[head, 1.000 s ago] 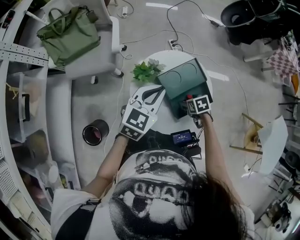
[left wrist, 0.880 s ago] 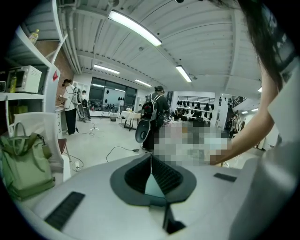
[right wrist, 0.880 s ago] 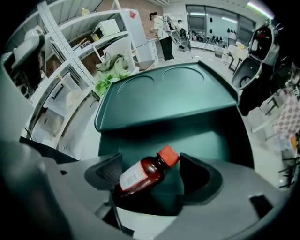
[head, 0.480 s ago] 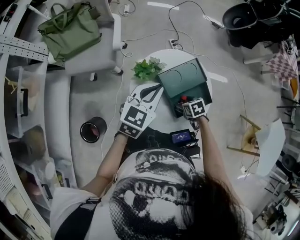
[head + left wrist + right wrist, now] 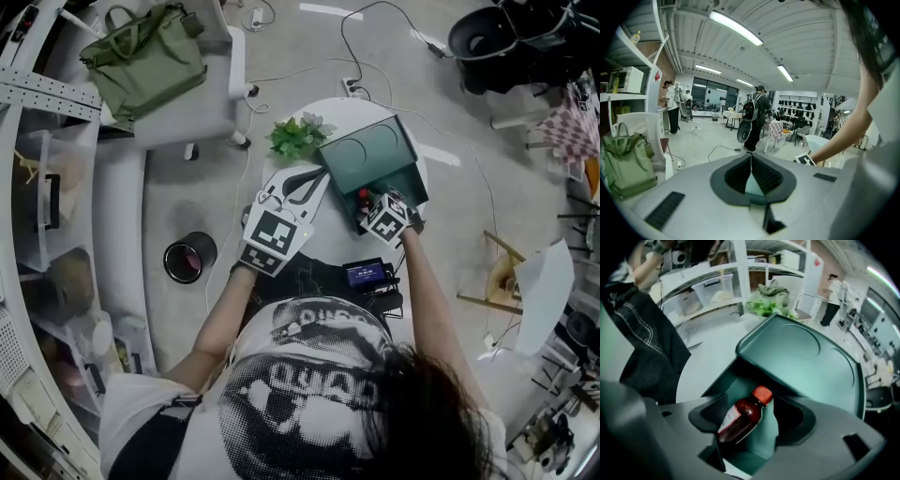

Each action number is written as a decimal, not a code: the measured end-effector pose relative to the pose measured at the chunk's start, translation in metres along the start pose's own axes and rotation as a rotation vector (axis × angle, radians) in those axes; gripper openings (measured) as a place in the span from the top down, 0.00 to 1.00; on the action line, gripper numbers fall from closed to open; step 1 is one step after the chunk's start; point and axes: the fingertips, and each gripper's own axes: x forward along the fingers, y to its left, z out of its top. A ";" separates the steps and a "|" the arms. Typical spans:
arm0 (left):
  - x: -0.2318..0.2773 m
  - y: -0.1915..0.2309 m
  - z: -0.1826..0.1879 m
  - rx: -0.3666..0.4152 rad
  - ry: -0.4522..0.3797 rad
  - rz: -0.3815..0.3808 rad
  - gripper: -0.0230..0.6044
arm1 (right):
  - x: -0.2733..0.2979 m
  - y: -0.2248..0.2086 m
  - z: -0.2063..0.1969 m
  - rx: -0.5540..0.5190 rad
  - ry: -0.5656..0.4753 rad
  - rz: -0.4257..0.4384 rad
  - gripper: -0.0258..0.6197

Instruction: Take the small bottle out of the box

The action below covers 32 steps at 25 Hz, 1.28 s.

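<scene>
Right gripper (image 5: 752,420) points down into the open green box (image 5: 370,155). Its jaws are spread but have just been closing, and the bottle (image 5: 743,416) lies tilted between them, not yet pinched. It is brown with a red cap and a white label whose print I cannot read. Box and plant (image 5: 297,138) sit on a round white table (image 5: 349,112) over a grey floor strewn with cables. Left gripper (image 5: 751,157) hovers beside the box, jaws pressed together, empty.

I see a round white table (image 5: 349,112) carrying the open green box (image 5: 370,157) and, just beside its lid, a leafy plant (image 5: 298,138).
</scene>
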 end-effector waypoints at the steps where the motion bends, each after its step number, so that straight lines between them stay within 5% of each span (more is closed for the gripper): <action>1: 0.000 -0.001 0.000 0.000 0.002 0.001 0.94 | 0.002 0.001 0.000 -0.030 0.017 0.003 0.48; 6: -0.003 -0.002 -0.005 -0.008 0.014 0.009 0.94 | 0.007 -0.006 -0.008 0.204 0.004 0.016 0.39; 10: -0.004 0.001 -0.008 -0.013 0.020 0.016 0.94 | 0.012 -0.002 -0.014 0.335 0.021 0.045 0.44; 13: -0.004 0.001 -0.009 -0.015 0.019 0.020 0.94 | 0.018 0.006 -0.017 0.340 0.038 0.055 0.47; 16: -0.005 0.003 -0.009 -0.016 0.018 0.024 0.94 | 0.016 0.003 -0.017 0.349 0.041 0.044 0.60; 32: -0.023 -0.005 -0.016 -0.008 0.024 0.031 0.94 | -0.030 -0.007 -0.002 0.469 -0.130 -0.045 0.61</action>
